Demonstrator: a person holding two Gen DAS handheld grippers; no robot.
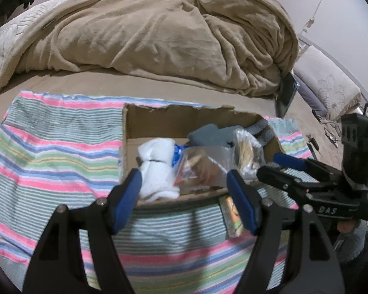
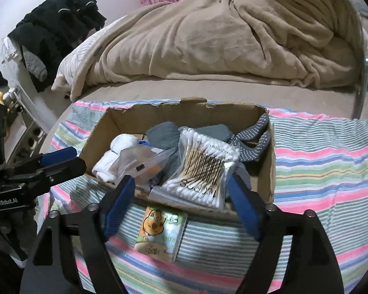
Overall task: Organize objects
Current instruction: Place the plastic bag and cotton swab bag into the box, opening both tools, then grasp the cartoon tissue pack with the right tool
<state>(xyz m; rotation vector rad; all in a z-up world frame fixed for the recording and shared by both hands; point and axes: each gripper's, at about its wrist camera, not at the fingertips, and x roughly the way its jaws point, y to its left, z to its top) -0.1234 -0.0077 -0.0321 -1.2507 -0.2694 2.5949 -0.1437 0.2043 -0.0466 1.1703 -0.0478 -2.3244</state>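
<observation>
A cardboard box (image 2: 196,112) (image 1: 144,120) stands on a striped cloth on a bed. It holds a bag of cotton swabs (image 2: 203,169) (image 1: 245,152), white socks (image 2: 110,159) (image 1: 157,166), a clear plastic packet (image 2: 139,161) (image 1: 201,169) and grey dotted socks (image 2: 257,142) (image 1: 262,129). A small cartoon packet (image 2: 159,232) (image 1: 233,218) lies on the cloth in front of the box. My left gripper (image 1: 184,196) is open and empty before the box's front edge. My right gripper (image 2: 181,203) is open and empty above the packet, at the box's front wall.
The striped cloth (image 1: 49,152) (image 2: 326,161) covers the near part of the bed. A crumpled beige blanket (image 1: 159,31) (image 2: 220,31) lies behind the box. Dark clothes (image 2: 56,27) hang at the left wall. A dark tablet-like panel (image 1: 285,93) leans at the bed's right edge.
</observation>
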